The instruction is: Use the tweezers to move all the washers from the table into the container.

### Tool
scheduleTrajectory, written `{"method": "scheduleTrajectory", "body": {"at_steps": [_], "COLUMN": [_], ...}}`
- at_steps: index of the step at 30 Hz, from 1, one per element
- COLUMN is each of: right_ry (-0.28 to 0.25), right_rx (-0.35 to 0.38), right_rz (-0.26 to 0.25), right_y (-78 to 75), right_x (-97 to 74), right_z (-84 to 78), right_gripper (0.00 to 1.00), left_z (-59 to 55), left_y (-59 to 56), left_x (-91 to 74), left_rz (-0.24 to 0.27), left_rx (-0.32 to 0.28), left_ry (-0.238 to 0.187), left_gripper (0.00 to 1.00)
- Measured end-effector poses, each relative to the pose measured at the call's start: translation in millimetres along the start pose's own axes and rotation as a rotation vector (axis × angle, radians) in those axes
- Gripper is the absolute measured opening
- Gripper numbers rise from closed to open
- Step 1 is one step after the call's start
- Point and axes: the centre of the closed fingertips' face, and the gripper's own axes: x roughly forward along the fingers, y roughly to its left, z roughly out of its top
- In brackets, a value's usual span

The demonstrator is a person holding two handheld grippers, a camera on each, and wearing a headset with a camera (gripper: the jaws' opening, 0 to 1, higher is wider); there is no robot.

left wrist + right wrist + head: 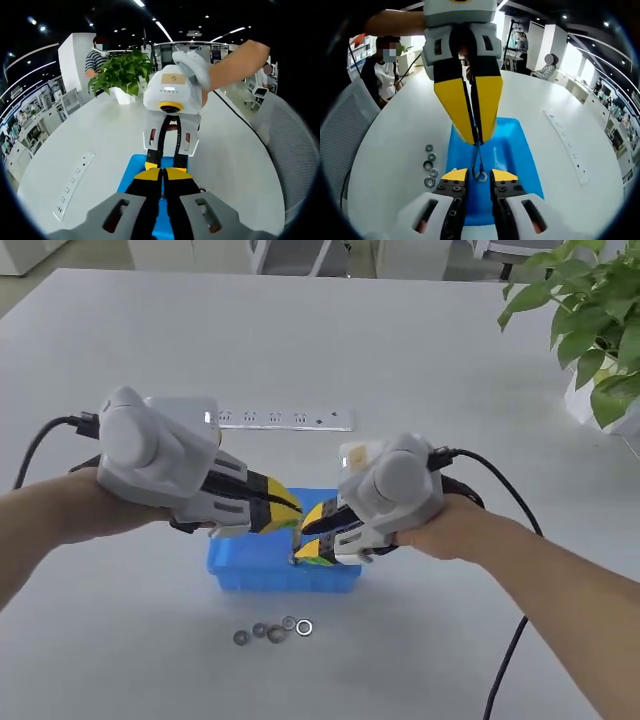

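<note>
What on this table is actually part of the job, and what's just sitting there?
Part of the job: tweezers in the left gripper, washer at their tips, loose washers, blue container.
Just lying about: power strip, potted plant.

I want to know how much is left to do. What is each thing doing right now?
Left gripper: shut on the tweezers.
Right gripper: open.
Tweezers: pinching one washer over the container.
Other washers: lying loose on the table.
</note>
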Motion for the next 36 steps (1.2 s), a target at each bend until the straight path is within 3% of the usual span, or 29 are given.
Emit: {"method": "scheduleTrajectory", "body": {"at_steps": [16,22,36], "right_ry": [0.012,0.015,-0.005], "right_rx": [0.059,0.131,0.215], "right_rz": [-0.069,-0.110,-0.189], "right_y": [6.0,8.3,19.4], "right_x": [-32.0,-46.1,-76.3], "right_z": [-4.7,-12.6,-19.8], "right_gripper": [0.32,0.36,0.43], "left_z": [1.8,7.3,23.4], "left_y": [-1.7,-0.9,-3.2], "left_x": [-2.8,-7.7,-24.0], "left_rz": [0.011,0.027,0.048], "left_rx": [-0.005,0.000,0.003], "left_ry": [0.007,-0.001,-0.027], "left_gripper": [0.05,0.05,0.05]}}
